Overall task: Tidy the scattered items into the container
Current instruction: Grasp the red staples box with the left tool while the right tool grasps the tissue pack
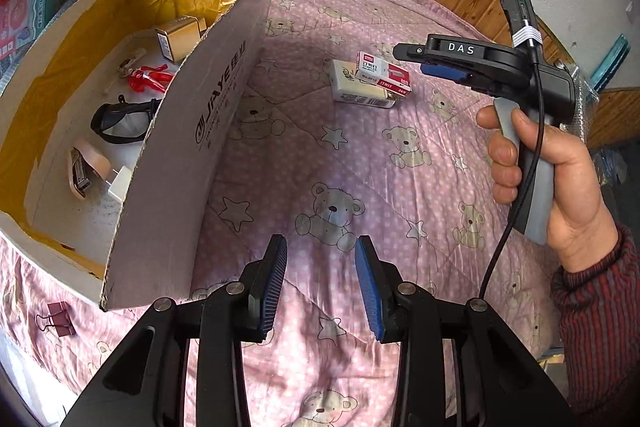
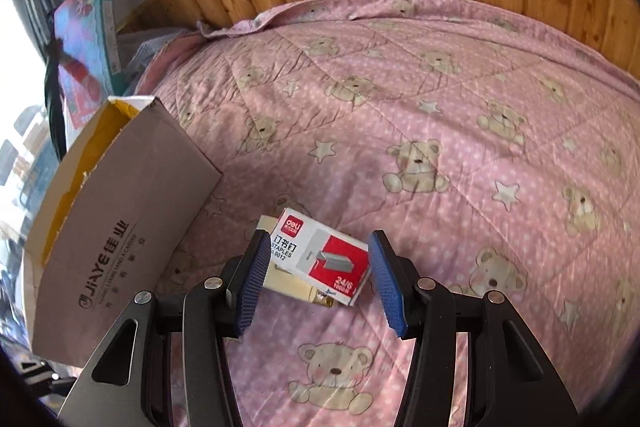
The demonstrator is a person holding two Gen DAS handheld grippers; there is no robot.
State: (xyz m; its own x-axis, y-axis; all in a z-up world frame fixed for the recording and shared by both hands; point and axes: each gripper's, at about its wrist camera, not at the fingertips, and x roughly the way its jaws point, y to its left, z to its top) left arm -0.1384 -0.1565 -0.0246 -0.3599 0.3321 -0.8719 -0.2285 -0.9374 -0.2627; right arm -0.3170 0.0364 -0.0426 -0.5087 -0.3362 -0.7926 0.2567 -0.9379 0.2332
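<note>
Staples box lined up between the parted fingers of the right hand-held gripper (image 2: 316, 281)

The staples box (image 2: 320, 259), marked "deli", "STAPLES" and "24/6", is stacked askew on a cream box (image 2: 286, 283) on the bed (image 2: 440, 107), near the cardboard container (image 1: 192, 131) printed "JIAYE". If the fingers are closed low, both boxes may be caught, or the top one may be knocked off. The left hand-held gripper (image 1: 322, 283) is held apart and empty beside the container wall; "DAS" is read on the right tool.
</note>
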